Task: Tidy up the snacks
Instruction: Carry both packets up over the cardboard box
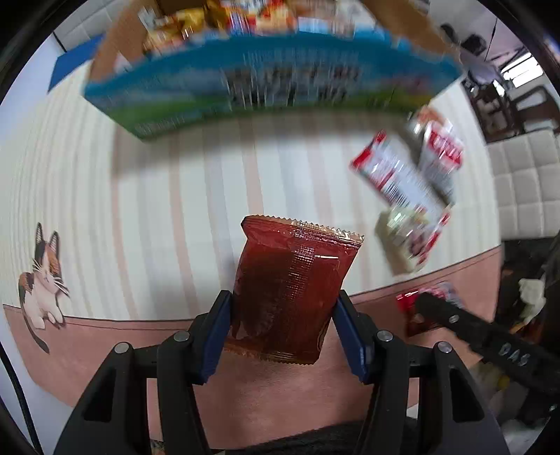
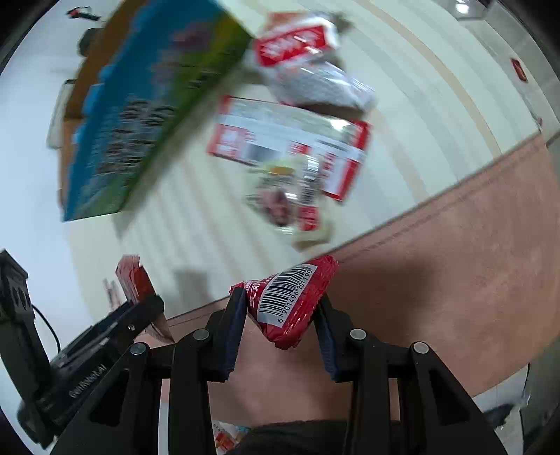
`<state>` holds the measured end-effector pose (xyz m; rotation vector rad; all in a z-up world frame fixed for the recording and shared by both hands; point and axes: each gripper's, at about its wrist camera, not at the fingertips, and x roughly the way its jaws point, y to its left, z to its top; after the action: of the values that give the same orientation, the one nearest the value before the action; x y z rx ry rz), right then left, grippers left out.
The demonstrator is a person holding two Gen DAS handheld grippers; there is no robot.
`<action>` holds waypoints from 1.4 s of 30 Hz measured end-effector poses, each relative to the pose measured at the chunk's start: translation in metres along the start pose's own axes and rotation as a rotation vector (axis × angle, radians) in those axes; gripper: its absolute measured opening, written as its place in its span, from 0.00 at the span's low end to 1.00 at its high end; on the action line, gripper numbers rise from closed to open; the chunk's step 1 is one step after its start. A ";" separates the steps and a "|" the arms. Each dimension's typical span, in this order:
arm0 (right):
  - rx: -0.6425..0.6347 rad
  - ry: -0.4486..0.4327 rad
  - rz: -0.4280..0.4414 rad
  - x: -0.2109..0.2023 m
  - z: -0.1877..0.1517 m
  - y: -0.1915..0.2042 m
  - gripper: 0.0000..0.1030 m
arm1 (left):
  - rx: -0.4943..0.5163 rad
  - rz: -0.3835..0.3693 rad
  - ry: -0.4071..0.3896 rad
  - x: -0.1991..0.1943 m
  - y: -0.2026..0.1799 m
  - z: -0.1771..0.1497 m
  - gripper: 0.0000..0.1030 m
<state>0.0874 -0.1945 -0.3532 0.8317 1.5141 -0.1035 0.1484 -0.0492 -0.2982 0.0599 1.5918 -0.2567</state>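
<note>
A dark red packet stood upright between the blue pads of the left tongs, clamped at its lower half, its crimped top edge pointing away from the camera and well clear of the pads. The right wrist view showed the same packet edge-on, off to the left, in those tongs.

The right tongs held a bright red pack, squeezed between the pads with its white barcode label facing the camera and one corner sticking up past the fingertips. From the left wrist camera that red pack appeared low on the right, partly hidden by the right tongs.

Both loads hung above the pink border of a striped cloth on the tabletop. Further out on the cloth lay a blurred heap of red-and-white packets, some overlapping; how many was unclear. Left of the heap stood a blue and green box, its open top filled with assorted snacks, blurred. A cat picture sat at the cloth's left edge.
</note>
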 end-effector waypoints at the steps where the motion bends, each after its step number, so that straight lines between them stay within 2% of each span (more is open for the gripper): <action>1: -0.019 -0.014 0.015 -0.007 0.002 0.011 0.40 | -0.006 -0.012 -0.016 -0.010 0.001 0.003 0.53; 8: -0.126 -0.131 0.119 -0.078 0.040 0.061 0.40 | -0.039 -0.097 -0.157 -0.095 0.008 0.053 0.53; 13: -0.210 -0.227 0.128 -0.122 0.079 0.099 0.40 | -0.033 -0.073 -0.253 -0.136 0.008 0.098 0.53; 19: -0.279 -0.282 0.064 -0.143 0.122 0.127 0.39 | -0.016 -0.014 -0.286 -0.138 0.011 0.135 0.53; 23: -0.331 -0.275 -0.010 -0.134 0.144 0.136 0.39 | -0.021 0.006 -0.276 -0.129 0.013 0.158 0.53; 31: -0.440 -0.221 -0.203 -0.088 0.176 0.140 0.39 | -0.066 -0.015 -0.199 -0.100 0.020 0.181 0.53; 36: -0.452 -0.193 -0.248 -0.066 0.189 0.137 0.39 | -0.099 -0.033 -0.119 -0.070 0.026 0.194 0.53; 42: -0.444 -0.170 -0.257 -0.053 0.199 0.136 0.39 | -0.153 -0.051 -0.018 -0.030 0.037 0.204 0.54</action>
<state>0.3213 -0.2243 -0.2798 0.2664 1.4042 -0.0242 0.3570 -0.0505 -0.2766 -0.1012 1.5916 -0.1743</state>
